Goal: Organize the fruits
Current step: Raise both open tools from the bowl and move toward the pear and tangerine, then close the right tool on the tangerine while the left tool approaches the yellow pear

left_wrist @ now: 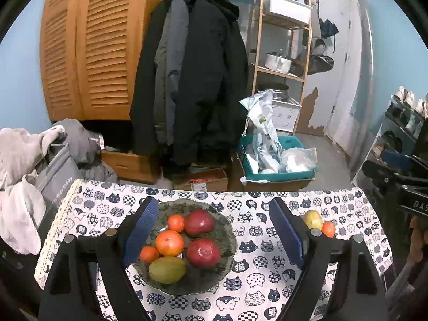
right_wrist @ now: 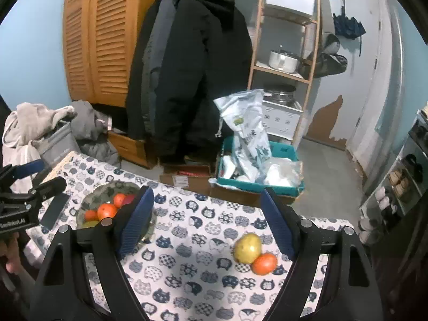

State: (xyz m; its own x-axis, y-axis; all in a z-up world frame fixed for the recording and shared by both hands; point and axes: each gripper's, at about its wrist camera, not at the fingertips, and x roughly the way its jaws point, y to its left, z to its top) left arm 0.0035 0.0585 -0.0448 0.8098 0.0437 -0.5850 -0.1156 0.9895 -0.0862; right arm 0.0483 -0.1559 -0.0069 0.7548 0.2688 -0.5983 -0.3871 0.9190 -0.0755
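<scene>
A dark glass plate (left_wrist: 227,230) on the cat-print tablecloth holds two red apples (left_wrist: 199,222), three oranges (left_wrist: 169,242) and a green-yellow mango (left_wrist: 167,269). My left gripper (left_wrist: 214,230) is open and empty, its blue pads either side of the plate from above. A yellow-green pear (right_wrist: 248,248) and a small orange (right_wrist: 264,263) lie touching on the cloth to the right; they also show in the left wrist view (left_wrist: 312,219). My right gripper (right_wrist: 207,220) is open and empty, above the cloth, with the pear and orange near its right finger. The plate (right_wrist: 107,187) sits to its left.
The tablecloth (right_wrist: 187,254) ends at a far edge, with cardboard boxes and a teal bin (right_wrist: 256,184) of bags on the floor beyond. Coats hang behind. A pile of grey clothes (left_wrist: 24,160) lies left of the table. A shoe rack (right_wrist: 401,182) stands on the right.
</scene>
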